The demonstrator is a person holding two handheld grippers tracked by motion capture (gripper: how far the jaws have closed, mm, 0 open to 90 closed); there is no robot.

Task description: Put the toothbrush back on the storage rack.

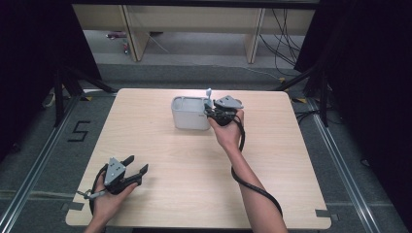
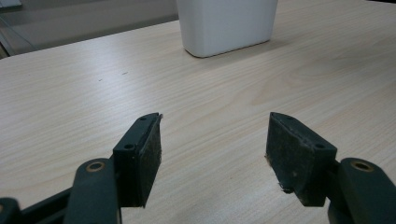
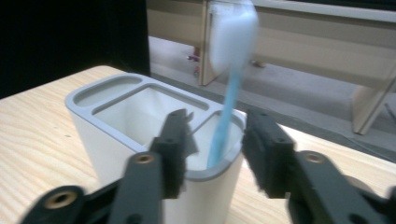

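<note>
The toothbrush stood upright in the holder's end slot, between the right gripper's parted jaws; the left gripper, jaws apart, rested well away.

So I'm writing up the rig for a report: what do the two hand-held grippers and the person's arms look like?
Both hand-held grippers, left and right, are black with two flat padded jaws, brass-coloured pivot rivets and a grey three-cornered top plate. A thick black cable trails from the right one. The forearms are bare, no sleeves or gloves.
</note>
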